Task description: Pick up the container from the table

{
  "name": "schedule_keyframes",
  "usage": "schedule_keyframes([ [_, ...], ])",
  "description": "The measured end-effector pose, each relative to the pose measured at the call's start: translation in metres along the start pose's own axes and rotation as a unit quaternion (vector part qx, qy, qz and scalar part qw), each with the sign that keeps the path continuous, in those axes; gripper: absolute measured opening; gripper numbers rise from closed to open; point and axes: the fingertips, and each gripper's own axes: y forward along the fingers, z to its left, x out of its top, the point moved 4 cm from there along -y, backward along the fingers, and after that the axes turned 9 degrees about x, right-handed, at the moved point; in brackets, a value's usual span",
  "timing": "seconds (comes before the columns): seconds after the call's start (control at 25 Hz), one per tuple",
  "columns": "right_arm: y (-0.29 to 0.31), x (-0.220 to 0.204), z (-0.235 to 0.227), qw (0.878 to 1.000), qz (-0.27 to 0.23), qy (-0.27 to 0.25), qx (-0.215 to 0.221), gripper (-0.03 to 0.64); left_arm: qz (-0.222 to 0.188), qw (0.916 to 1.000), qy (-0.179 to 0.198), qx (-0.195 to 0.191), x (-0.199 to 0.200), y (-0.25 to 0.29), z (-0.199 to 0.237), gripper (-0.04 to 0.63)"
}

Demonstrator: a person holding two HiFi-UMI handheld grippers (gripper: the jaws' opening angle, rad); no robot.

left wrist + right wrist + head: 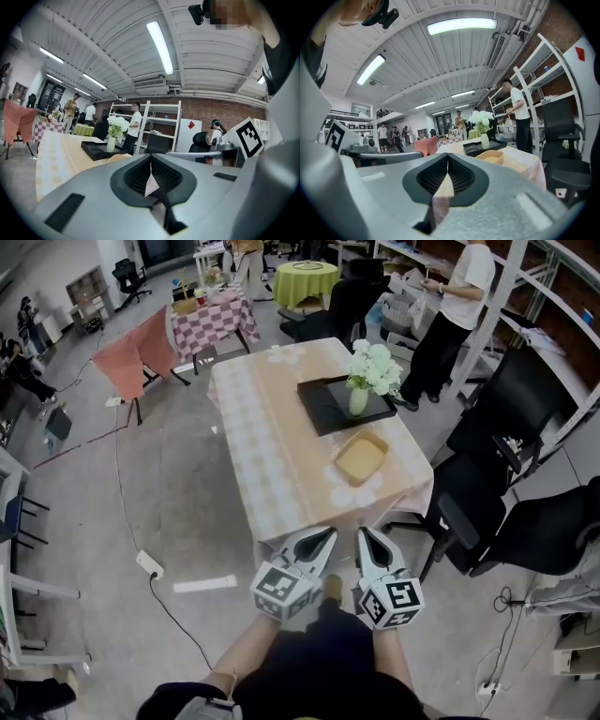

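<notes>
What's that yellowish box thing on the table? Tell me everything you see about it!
The container is a shallow tan-yellow dish, maybe plastic, squarish with rounded corners and a raised rim, open on top and seemingly empty. It lies flat on the pale checked tablecloth, on the near side of the black tray, apart from it. Only the cloth touches it.

Near end of table is bare cloth, so there's a straight lane ahead of my left gripper and right gripper. The container has free cloth on its near and left sides. Just beyond it, black tray and flower vase block the far side. Office chairs crowd the table's right edge. Left floor passable, with one cable on it.
</notes>
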Motion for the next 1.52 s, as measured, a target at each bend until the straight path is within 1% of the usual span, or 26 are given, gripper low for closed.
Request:
schedule_keyframes([
  [0.36,0.023,0.009,-0.028,1.000,0.006,-0.001,0.010,0.005,0.000,0.9999,-0.005,0.010,0.006,0.033,0.012,0.012],
  [0.76,0.056,0.017,-0.060,0.999,0.017,-0.006,0.027,0.005,0.008,0.9996,-0.014,0.025,0.001,0.068,0.031,0.012],
  [1.08,0.090,0.020,-0.089,0.998,0.036,-0.012,0.044,0.005,0.021,0.9968,-0.012,0.076,0.000,0.092,0.060,0.012],
  [1.32,0.114,0.016,-0.108,0.996,0.057,-0.019,0.059,0.005,0.020,0.9936,-0.021,0.109,-0.003,0.108,0.077,0.012],
  [1.52,0.130,0.011,-0.122,0.994,0.075,-0.026,0.071,0.007,0.029,0.9908,-0.035,0.127,-0.019,0.118,0.085,0.012],
])
